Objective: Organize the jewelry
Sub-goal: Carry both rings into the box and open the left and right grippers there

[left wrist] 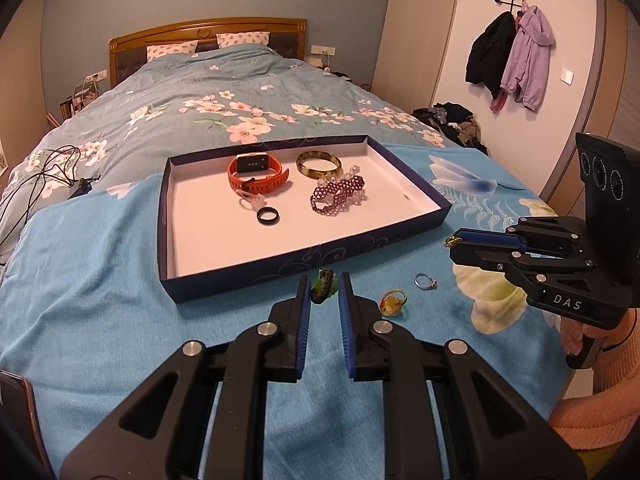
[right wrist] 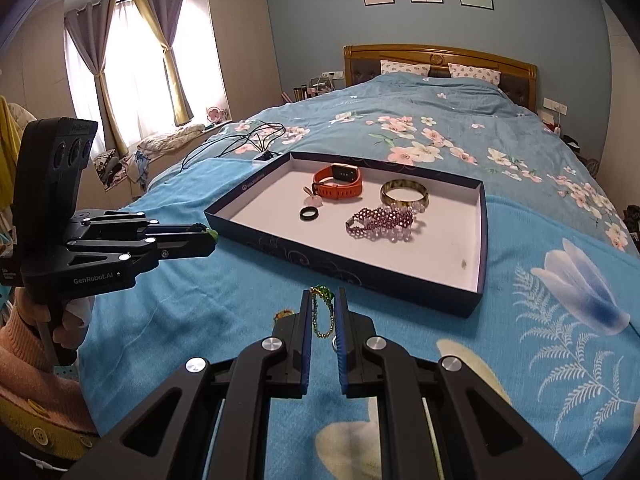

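My left gripper (left wrist: 325, 289) sits low over the blue blanket (left wrist: 100, 280), its fingers closed onto a small green and dark beaded piece (left wrist: 325, 285) at the tips; in the right wrist view that same gripper (right wrist: 210, 236) shows a bit of green at its closed tips. My right gripper (right wrist: 323, 300) is clamped on a gold chain (right wrist: 323, 318) with a green bead cluster at the top, the chain hanging in a loop between the pads. From the left camera the right gripper (left wrist: 454, 244) looks closed, with a glint of gold at its tip.

The tray (left wrist: 280, 258) lies on the blanket ahead of both grippers (dark blue walls, white floor). In it are an orange watch (left wrist: 258, 178), a gold bangle (left wrist: 319, 164) to its right, a purple beaded bracelet (left wrist: 338, 196) just in front of the bangle, a black ring (left wrist: 268, 216) nearer the front, and a small pale piece (left wrist: 252, 202) touching the watch strap, too blurred to name.

Outside the tray, on the blanket, lie a silver ring (left wrist: 424, 281) and an amber piece (left wrist: 392, 302), both between the two grippers. A black cable (left wrist: 44, 168) lies on the quilt to the tray's left.
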`<state>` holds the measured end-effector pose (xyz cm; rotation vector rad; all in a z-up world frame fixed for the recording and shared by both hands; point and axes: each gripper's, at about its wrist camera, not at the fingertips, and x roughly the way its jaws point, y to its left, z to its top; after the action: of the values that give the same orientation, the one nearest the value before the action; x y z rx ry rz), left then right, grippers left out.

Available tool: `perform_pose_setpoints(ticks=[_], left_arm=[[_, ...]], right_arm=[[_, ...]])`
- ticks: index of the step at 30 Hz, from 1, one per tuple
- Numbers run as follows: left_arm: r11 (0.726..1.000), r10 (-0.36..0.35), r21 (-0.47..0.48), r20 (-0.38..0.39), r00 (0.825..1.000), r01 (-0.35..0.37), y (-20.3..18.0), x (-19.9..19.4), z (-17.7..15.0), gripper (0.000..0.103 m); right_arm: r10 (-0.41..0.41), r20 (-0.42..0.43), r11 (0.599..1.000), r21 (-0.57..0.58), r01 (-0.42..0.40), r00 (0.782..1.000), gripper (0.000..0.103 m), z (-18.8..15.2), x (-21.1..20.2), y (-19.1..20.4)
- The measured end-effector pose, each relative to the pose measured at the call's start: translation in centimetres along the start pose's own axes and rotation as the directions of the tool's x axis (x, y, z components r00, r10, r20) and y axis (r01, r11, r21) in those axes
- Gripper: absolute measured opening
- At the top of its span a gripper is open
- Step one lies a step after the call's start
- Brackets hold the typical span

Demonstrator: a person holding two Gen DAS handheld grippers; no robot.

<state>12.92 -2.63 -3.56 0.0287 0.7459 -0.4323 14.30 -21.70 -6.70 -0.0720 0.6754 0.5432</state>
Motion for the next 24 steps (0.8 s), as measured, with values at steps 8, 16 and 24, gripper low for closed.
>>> perform_pose_setpoints(ticks=[8, 16, 24], left_arm=[[1.0, 0.0, -0.017, 0.01, 1.0, 0.0, 0.6, 0.4, 0.8, 0.014], [1.0, 0.005, -0.028, 0.015, 1.0, -0.004, 1.0, 0.8, 1.3, 0.014], [0.999, 0.001, -0.049, 0.02, 1.0, 0.0, 1.5, 1.5, 2.2, 0.014]], right_arm=[[-0.003, 0.012, 1.0, -0.01, 0.004, 1.0, 0.009, 1.0, 0.5, -0.3], [-0.011, 0.027, 1.0, -0.024, 0.012, 1.0, 0.009, 2.1, 0.9, -0.4], [-0.027, 0.028, 0.999, -0.034, 0.028, 0.999, 0.009, 2.9, 1.5, -0.8]])
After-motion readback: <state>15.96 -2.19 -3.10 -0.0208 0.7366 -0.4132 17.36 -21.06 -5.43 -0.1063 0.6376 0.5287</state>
